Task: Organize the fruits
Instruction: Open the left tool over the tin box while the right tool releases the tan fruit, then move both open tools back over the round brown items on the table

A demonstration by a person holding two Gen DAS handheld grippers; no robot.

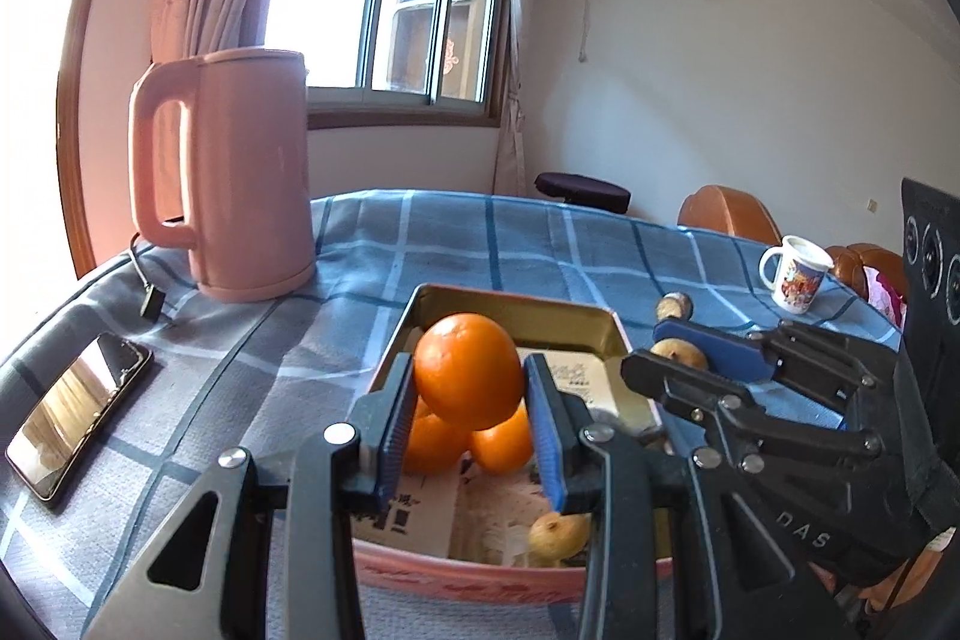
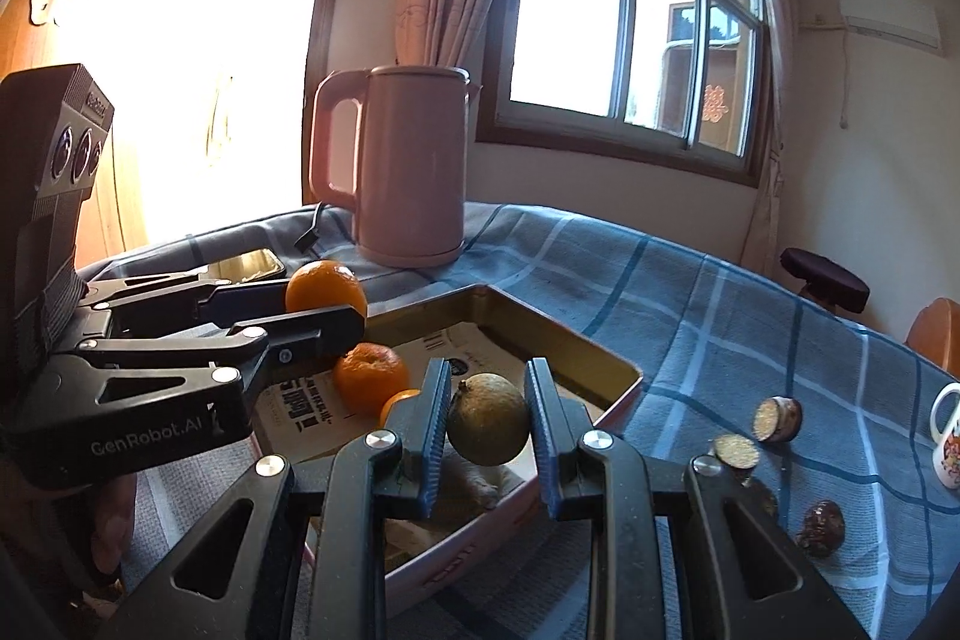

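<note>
My left gripper is shut on an orange and holds it above the gold tin tray. Two more oranges lie in the tray under it, and a small yellowish fruit lies near the tray's front wall. My right gripper is shut on a brownish-yellow round fruit and holds it over the tray's right edge. The right wrist view shows the left gripper with its orange and two oranges in the tray.
A pink kettle with its cord stands behind the tray. A phone lies at the left. A printed mug stands at the far right. Small brown fruits lie on the blue checked cloth right of the tray.
</note>
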